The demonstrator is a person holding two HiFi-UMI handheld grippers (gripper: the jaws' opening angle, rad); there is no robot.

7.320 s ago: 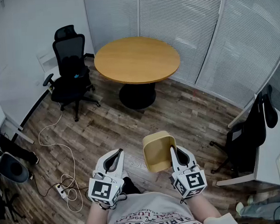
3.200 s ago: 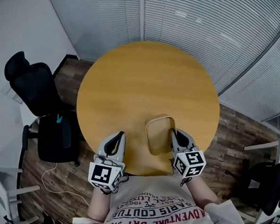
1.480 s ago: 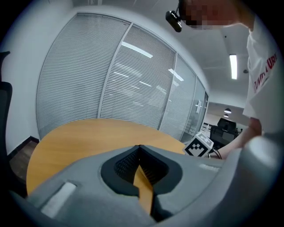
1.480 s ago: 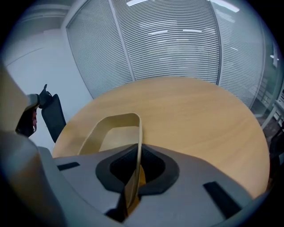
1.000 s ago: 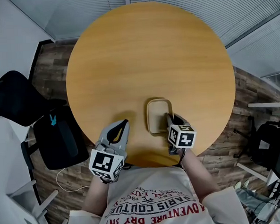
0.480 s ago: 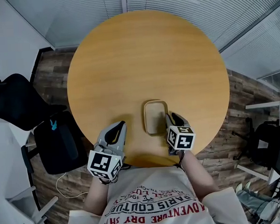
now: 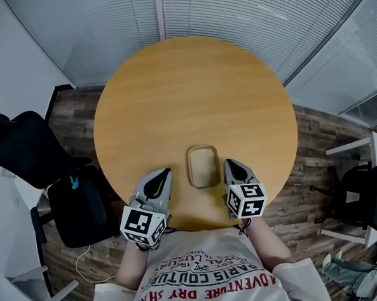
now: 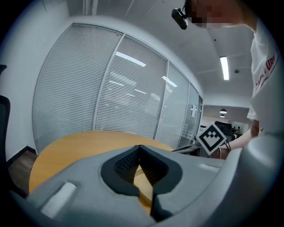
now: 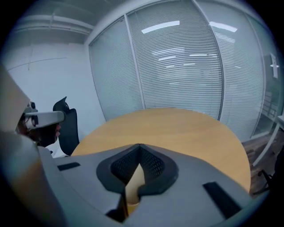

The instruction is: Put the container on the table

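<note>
The beige rectangular container (image 7: 203,167) rests upright on the round wooden table (image 7: 191,89), near its front edge. My right gripper (image 7: 229,164) hovers just right of it, shut, with nothing between its jaws and a small gap to the container's rim. In the right gripper view the tips (image 9: 139,148) meet, and a pale sliver of the container (image 9: 133,184) shows below them. My left gripper (image 7: 163,173) hangs left of the container, shut and empty. In the left gripper view its jaws (image 8: 140,148) point across the table (image 8: 84,146).
A black office chair (image 7: 23,150) stands left of the table, with a second chair (image 7: 363,193) and a white desk (image 7: 363,145) to the right. Glass walls with blinds (image 7: 231,17) curve behind the table. The floor is wood planks (image 7: 311,183).
The right gripper has let go of the container's rim, shut, and lifted back away from it. The left gripper has also risen a little. The container stays on the table.
</note>
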